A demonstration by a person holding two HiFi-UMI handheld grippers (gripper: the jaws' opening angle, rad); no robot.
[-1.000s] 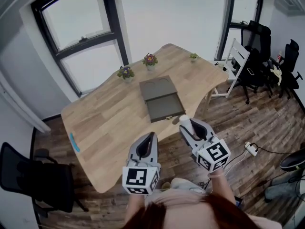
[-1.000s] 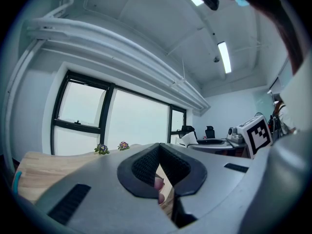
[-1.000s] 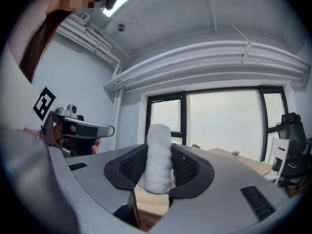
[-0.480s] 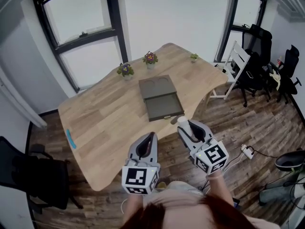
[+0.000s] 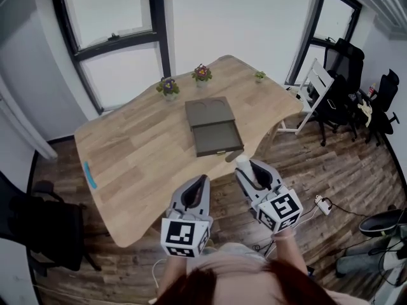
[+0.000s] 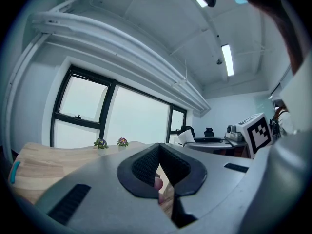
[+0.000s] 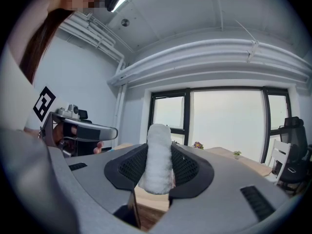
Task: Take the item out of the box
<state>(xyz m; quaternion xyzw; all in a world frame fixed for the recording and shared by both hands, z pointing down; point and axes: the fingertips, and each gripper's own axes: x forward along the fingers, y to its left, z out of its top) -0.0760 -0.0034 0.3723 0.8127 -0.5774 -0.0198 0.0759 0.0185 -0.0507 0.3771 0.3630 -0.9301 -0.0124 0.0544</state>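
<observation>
Box: the box (image 5: 213, 127) lies open on the counter (image 5: 146, 151), near the middle and toward the near edge. It is dark grey and in two flat halves.
Box, far half: it bears two round hollows.
Box, near half: a shallow tray with a plain dark inside. I cannot make out anything lying in it.
Roll: a white, fluffy roll (image 5: 242, 164) stands upright out of the right tool, well clear of the box, over the wooden floor (image 5: 318, 164) just off the counter's near edge.
Right tool: the right tool (image 5: 249, 169) pinches the roll; in the right gripper view both ribbed pads (image 7: 131, 167) press on its lower part (image 7: 159, 160) and its top rises above them.
Left tool: the left tool (image 5: 202, 184) is beside the right one, its jaws pressed together at the tips with no object gripped (image 6: 158, 150).
Counter, far edge: one flower pot (image 5: 168, 86), a second pot (image 5: 202, 74) beside it, and a small green plant (image 5: 258, 76) further right.
Counter, left edge: a short blue strip (image 5: 89, 175).
Around: a white chair (image 5: 313, 81) by the counter's right end, and black chairs (image 5: 340, 62) beyond it.
</observation>
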